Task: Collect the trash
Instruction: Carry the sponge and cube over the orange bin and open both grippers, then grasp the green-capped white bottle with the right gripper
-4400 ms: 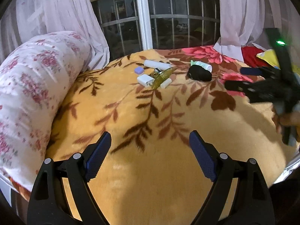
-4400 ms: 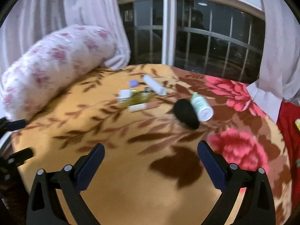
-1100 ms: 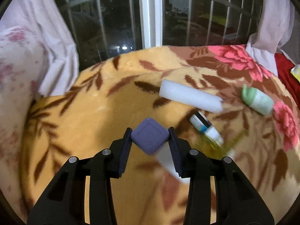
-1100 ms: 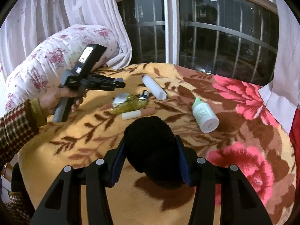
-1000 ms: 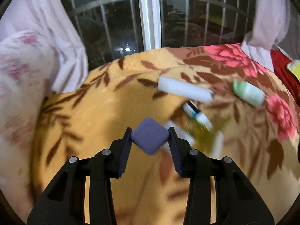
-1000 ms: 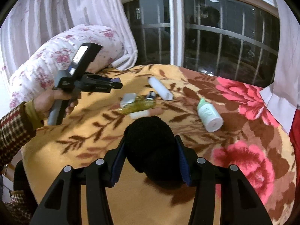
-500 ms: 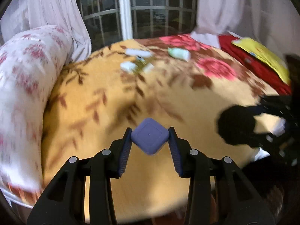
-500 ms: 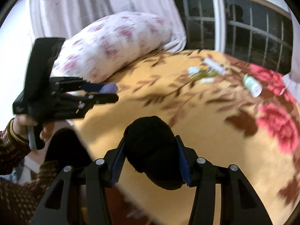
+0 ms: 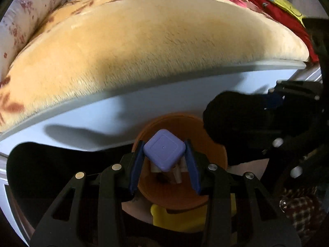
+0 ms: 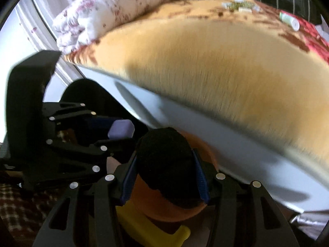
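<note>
Left gripper (image 9: 163, 160) clamps purple cap (image 9: 163, 152) over orange bin (image 9: 216, 150). Right gripper (image 10: 165, 175) clamps black wad (image 10: 164, 154) just right of it, bed (image 9: 144, 41) beyond.

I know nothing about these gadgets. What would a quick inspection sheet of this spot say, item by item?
Surface: orange plush floral blanket on a bed, with a pale bed frame edge below it.
Job's things: purple rounded square piece and black fuzzy lump, both over an orange plastic bin on the floor; small white pieces already lie inside the bin.
Clutter: green-and-white bottle and small wrappers at the blanket's far end; yellow object beside the bin.
Grippers: left tool clamps the purple piece; right tool clamps the black lump.
Cables: nothing seen.
Surroundings: rolled floral quilt, red cloth, checked sleeve.
</note>
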